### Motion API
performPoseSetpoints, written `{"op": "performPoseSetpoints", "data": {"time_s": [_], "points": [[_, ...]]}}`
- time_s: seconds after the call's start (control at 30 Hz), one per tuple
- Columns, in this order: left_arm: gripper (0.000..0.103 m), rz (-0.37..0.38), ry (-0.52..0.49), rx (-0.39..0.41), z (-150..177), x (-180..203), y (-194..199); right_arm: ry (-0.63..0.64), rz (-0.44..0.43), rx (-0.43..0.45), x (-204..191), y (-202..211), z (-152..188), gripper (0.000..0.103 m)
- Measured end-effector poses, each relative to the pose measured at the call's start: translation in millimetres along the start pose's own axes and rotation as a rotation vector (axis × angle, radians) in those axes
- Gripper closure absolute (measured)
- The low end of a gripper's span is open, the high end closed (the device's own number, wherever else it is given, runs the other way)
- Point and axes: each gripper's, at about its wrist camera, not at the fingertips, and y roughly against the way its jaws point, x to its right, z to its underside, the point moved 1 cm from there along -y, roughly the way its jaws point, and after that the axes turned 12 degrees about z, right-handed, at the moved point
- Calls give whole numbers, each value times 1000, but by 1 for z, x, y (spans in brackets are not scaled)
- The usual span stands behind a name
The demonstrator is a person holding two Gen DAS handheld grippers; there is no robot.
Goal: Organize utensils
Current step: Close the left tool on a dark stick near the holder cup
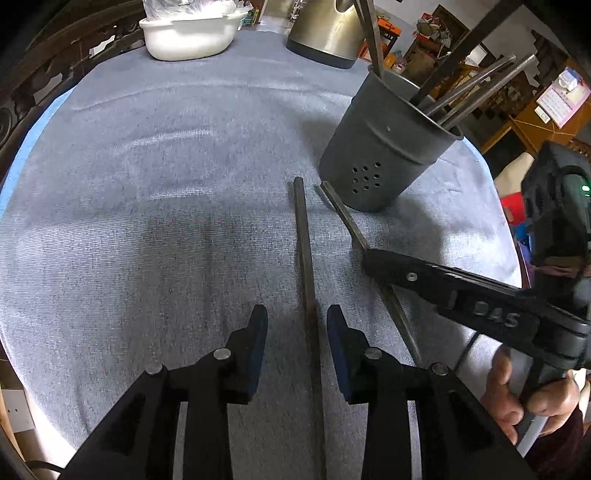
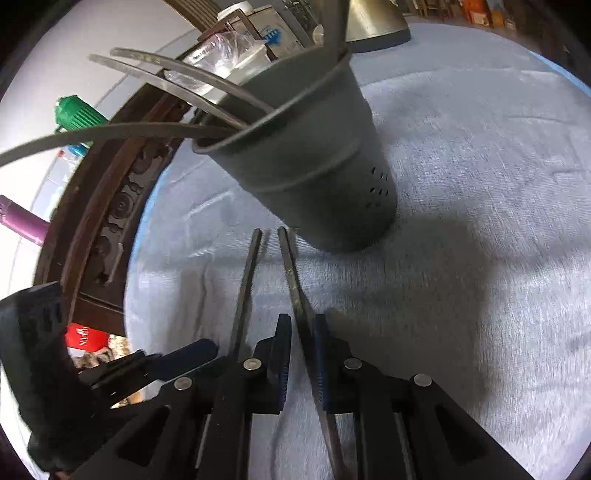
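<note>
1. Nearest the lens in the left wrist view, the left gripper (image 1: 297, 343) stands released: its blue pads (image 1: 258, 347) are apart, with a dark utensil handle (image 1: 304, 251) running between them and forward from the fingertips; neither pad presses on it.
2. To that gripper's right, a second utensil handle (image 1: 341, 212) lies at a slant on the grey cloth (image 1: 147, 221), its far end just beside the foot of the utensil holder (image 1: 384, 147).
3. Clamped on that second handle is the right gripper (image 2: 301, 354): in its own view the ribbed pads (image 2: 282, 354) pinch the thin metal strip (image 2: 291, 273).
4. Ahead and right of the left gripper, the grey perforated holder stands upright, with several handles (image 1: 476, 88) leaning out of its rim.
5. Far beyond the left gripper sit a white tub (image 1: 188, 35) to the left and a metal vessel (image 1: 325, 33) to the right.
6. At the lower right, a hand (image 1: 532, 398) grips the right tool's trigger.
</note>
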Motion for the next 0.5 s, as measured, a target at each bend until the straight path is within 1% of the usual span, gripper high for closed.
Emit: {"op": "performPoseSetpoints", "data": {"time_s": [0.07, 0.17, 0.23, 0.4, 0.5], "points": [[69, -12, -8, 0, -3, 1, -2, 12, 10, 16, -3, -1, -1, 88], [69, -21, -15, 0, 0, 2, -1, 37, 36, 36, -6, -2, 0, 92], [69, -28, -18, 0, 0, 3, -1, 49, 52, 45, -6, 0, 1, 92], [69, -58, -39, -2, 3, 8, 0, 62, 65, 39, -3, 3, 7, 92], [68, -73, -51, -5, 3, 12, -3, 58, 63, 25, 6, 8, 11, 92]]}}
